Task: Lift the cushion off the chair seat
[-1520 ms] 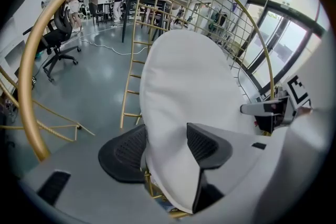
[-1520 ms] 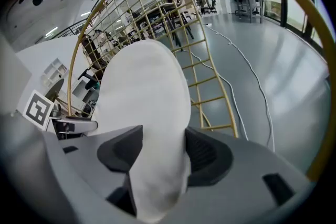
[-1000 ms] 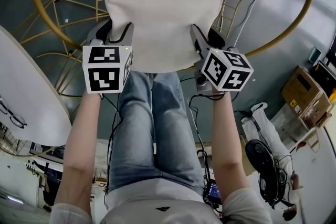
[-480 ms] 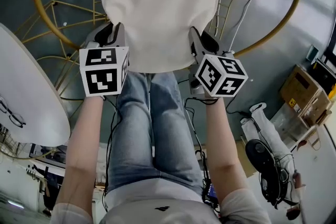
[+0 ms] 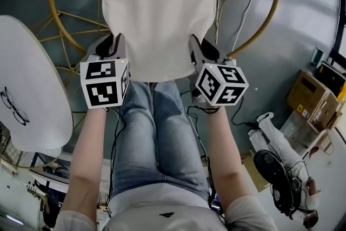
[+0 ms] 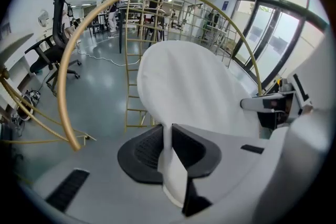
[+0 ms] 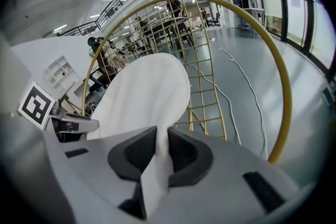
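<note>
A round white cushion (image 5: 159,11) hangs above the gold wire chair (image 5: 273,13), held by its near edge at both sides. My left gripper (image 5: 118,43) is shut on the cushion's left near edge, the fabric (image 6: 169,155) pinched between the black pads (image 6: 143,152). At the right near edge my right gripper (image 5: 193,46) is shut on the cushion (image 7: 144,97) too, with a fold of cloth squeezed between its pads (image 7: 181,152). The cushion's far part rises up and away from both grippers.
The chair's gold hoop (image 6: 68,71) and wire grid (image 7: 202,76) surround the cushion. A white round table (image 5: 24,89) stands at the left. Boxes (image 5: 316,97) and cables lie on the floor at the right. The person's legs (image 5: 154,132) are right below the cushion.
Both grippers have risen with the cushion pinched in them, and the cushion has come up away from the chair hoop. The left jaws stood wider a second ago.
</note>
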